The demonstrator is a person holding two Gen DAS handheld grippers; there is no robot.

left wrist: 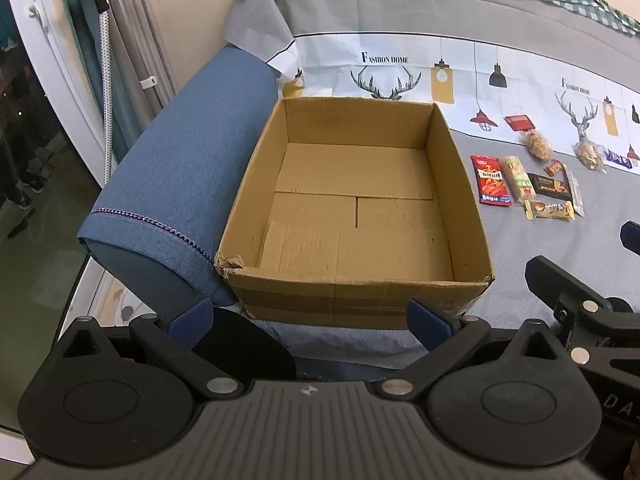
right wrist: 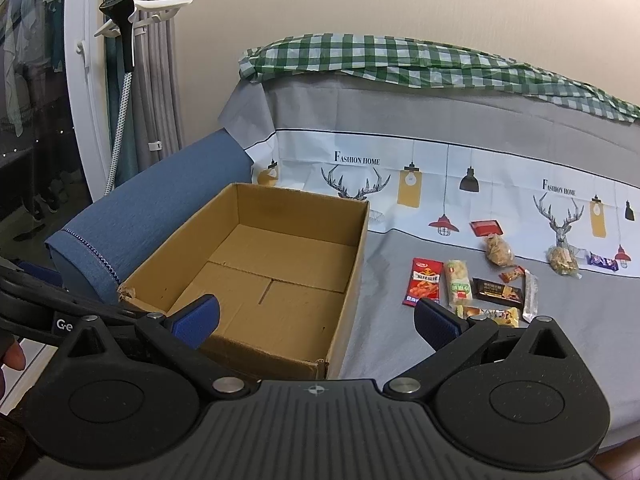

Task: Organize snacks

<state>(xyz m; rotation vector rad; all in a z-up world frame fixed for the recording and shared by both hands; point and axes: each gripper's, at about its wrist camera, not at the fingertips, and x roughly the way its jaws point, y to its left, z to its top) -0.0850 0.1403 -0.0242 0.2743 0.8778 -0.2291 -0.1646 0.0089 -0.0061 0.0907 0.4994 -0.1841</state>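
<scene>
An open, empty cardboard box (left wrist: 460,184) (right wrist: 352,264) sits on the grey sofa cover. Right of it lies a cluster of snacks: a red packet (left wrist: 490,180) (right wrist: 425,282), a green-labelled bar (left wrist: 519,180) (right wrist: 459,284), a dark bar (left wrist: 549,186) (right wrist: 498,291), a yellow wrapped bar (left wrist: 550,210) (right wrist: 496,315), two clear bags of biscuits (left wrist: 538,143) (right wrist: 498,250), a red flat pack (left wrist: 519,122) (right wrist: 485,227) and a purple bar (left wrist: 618,157) (right wrist: 603,262). My left gripper (left wrist: 310,320) is open before the box's near wall. My right gripper (right wrist: 318,320) is open, holding nothing, near the box's front right corner.
A blue sofa armrest (left wrist: 180,184) (right wrist: 132,216) stands left of the box. A green checked cloth (right wrist: 400,60) drapes over the sofa back. A garment steamer (right wrist: 120,80) and curtains stand by the window at the left. The right gripper's black body (left wrist: 580,304) shows at the left wrist view's right edge.
</scene>
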